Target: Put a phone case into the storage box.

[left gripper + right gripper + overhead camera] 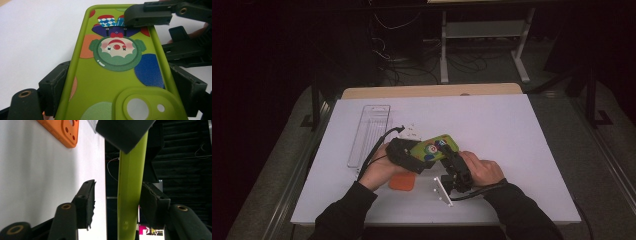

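Much of the green phone case [435, 147] was covered in the high view, its lower end buried under the left tongs [404, 154] and its upper corner under the right tongs [451, 159]. In the left gripper view the case [117, 75] ran off the bottom edge through its camera cut-out, and its clown print lay upside down. The orange case [402, 182] on the white worktop [512, 135] showed partly, tucked below the left hand [379, 172]. In the right gripper view it was cut off at the top corner [63, 131].

The left tongs pinched the green case across its width, one jaw on each long edge, holding it just above the worktop. The right tongs were spread around the case's edge [131, 185]: one jaw lay against it, the other stood clear with a gap. The right hand [482, 169] gripped its tool from the right, both forearms in dark sleeves. A clear plastic tray [368, 134] lay well apart to the left
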A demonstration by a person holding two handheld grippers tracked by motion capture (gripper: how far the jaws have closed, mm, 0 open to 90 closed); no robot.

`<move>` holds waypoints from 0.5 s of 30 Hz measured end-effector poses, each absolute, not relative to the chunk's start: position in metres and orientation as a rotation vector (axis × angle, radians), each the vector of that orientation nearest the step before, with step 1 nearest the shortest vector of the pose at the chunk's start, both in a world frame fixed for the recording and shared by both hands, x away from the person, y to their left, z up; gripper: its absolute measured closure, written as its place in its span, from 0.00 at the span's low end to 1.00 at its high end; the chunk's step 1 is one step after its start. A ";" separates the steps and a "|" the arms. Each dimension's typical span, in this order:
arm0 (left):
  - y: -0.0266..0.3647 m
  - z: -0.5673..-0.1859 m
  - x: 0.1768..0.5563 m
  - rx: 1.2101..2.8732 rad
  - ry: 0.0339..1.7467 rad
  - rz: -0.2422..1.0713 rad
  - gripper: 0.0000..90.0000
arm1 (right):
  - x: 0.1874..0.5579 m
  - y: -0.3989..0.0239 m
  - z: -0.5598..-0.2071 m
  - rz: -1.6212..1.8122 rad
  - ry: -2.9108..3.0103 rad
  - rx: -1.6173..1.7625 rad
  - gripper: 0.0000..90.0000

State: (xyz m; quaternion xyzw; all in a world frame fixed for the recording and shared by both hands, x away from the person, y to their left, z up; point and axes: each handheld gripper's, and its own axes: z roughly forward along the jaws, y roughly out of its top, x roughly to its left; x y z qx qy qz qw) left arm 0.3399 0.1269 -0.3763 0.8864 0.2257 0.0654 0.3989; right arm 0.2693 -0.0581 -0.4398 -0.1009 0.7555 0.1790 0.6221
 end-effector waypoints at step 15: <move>0.126 -0.377 0.339 2.271 0.541 0.164 0.16 | 0.267 -0.057 -0.437 0.426 1.731 -0.235 0.83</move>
